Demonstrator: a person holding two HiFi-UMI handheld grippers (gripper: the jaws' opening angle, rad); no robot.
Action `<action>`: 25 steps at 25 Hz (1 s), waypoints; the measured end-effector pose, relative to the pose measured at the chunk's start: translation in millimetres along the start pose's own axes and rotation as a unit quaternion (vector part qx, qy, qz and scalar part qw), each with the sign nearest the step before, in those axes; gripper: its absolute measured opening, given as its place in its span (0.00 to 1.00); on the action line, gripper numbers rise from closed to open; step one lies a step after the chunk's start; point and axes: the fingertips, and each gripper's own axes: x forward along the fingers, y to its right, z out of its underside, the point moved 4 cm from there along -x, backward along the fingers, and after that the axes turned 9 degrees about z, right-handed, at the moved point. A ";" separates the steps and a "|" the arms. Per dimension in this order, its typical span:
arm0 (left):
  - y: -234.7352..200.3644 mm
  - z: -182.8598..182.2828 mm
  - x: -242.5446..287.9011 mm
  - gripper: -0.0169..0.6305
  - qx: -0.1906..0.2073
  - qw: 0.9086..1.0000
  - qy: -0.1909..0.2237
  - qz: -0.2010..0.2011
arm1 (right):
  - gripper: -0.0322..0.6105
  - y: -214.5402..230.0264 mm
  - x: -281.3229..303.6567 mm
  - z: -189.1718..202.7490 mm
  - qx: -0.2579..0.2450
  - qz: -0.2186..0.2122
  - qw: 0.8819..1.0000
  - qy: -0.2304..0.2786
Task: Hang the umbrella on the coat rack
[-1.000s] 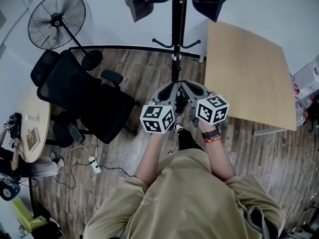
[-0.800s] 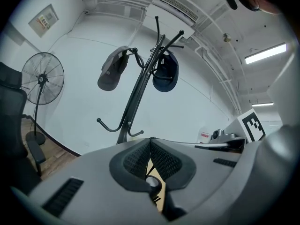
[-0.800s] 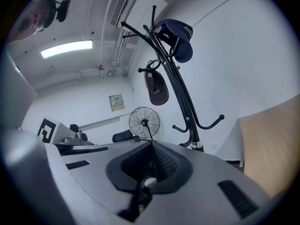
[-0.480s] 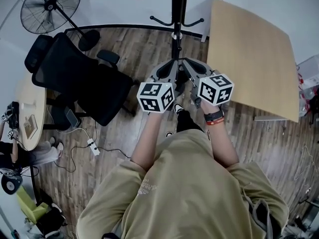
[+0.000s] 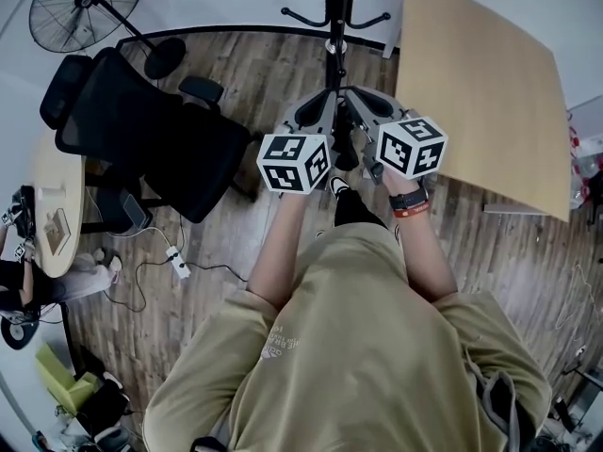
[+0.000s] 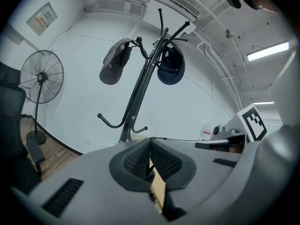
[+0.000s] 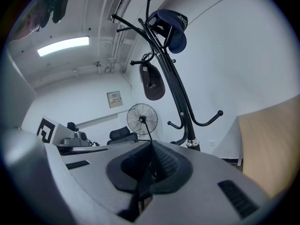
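left gripper [image 6: 150,142] clamped on thin dark strap | right gripper [image 7: 151,144] same | umbrella [image 5: 346,151] black, folded, dangling between | coat rack [image 5: 336,26] at 12 o'clock

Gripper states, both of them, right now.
Left gripper: shut, pinching a thin dark part, apparently of the umbrella.
Right gripper: shut, and it seems to be on the same umbrella.

Open floor [image 5: 268,73] runs ahead to the coat rack [image 5: 337,8], between office chair [image 5: 141,130] left and table [image 5: 471,92] right.
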 end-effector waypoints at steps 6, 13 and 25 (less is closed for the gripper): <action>-16.1 5.9 8.0 0.06 -0.003 1.000 -0.005 -0.002 | 0.07 7.1 15.7 7.3 0.000 0.002 1.000 -0.006; -29.8 9.7 24.5 0.06 -0.005 1.000 -0.009 -0.004 | 0.07 22.0 30.2 9.4 -0.005 0.008 1.000 -0.011; -48.5 12.9 55.6 0.06 0.008 1.000 -0.028 -0.001 | 0.07 52.4 52.9 6.4 -0.012 0.029 0.999 -0.019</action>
